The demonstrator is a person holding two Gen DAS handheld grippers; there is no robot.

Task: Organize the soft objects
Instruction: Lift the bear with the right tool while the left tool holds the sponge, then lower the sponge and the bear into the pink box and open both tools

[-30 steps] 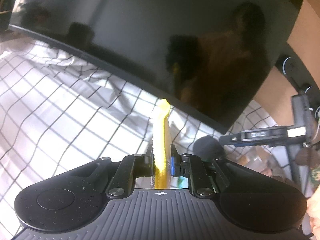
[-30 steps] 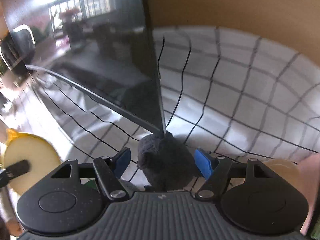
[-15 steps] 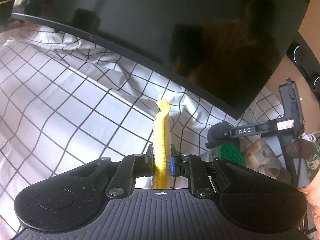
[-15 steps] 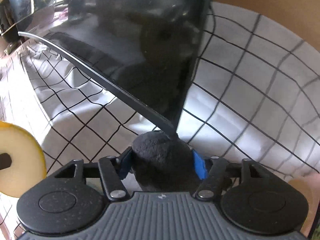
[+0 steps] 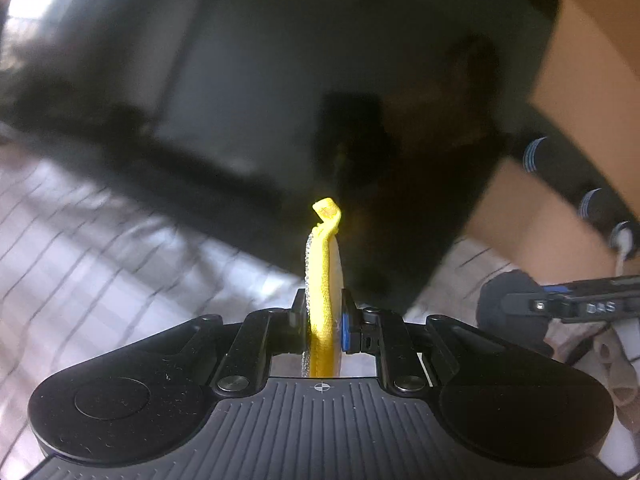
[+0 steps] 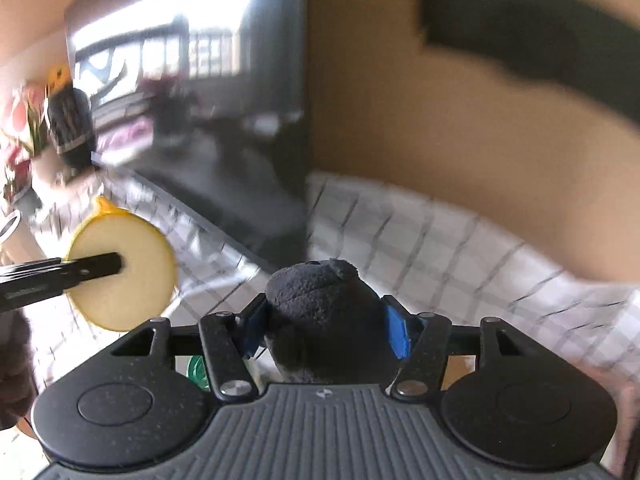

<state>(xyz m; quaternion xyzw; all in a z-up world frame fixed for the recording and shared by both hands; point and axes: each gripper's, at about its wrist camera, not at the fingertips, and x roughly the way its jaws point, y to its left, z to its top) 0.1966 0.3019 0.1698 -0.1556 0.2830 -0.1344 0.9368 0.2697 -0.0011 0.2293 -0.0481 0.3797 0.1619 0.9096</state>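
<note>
In the left wrist view, the left tool (image 5: 323,322) is seen nearly closed, its jaws pressed onto a thin round yellow sponge pad with a pale foam face (image 5: 322,280). The pad is held edge-on and upright between the black pad on one side and the blue pad on the other, and a small yellow loop stands at its top. Behind it a large black glossy screen (image 5: 280,92) is seen, blurred, standing on a white cloth with a black grid pattern (image 5: 100,248) that covers the table. At the right edge, part of the right tool (image 5: 560,306) is seen from the side, with a dark grey fuzzy plush toy (image 5: 496,300) at its tip. A tan wall (image 5: 592,60) is seen behind the screen.

In the right wrist view, the right tool (image 6: 326,328) is seen about half open, and the dark grey fuzzy plush toy (image 6: 320,312) is clamped between its blue pads, filling the gap and held clear of the cloth. At the left, the yellow sponge pad (image 6: 124,268) is shown face-on as a pale disc with a yellow rim, gripped by a black finger of the left tool (image 6: 96,266) across its middle. The gridded cloth (image 6: 440,248) and the black screen (image 6: 200,128) lie beyond, blurred. A green round object (image 6: 198,370) is partly visible below the tool; what it is cannot be told.
</note>
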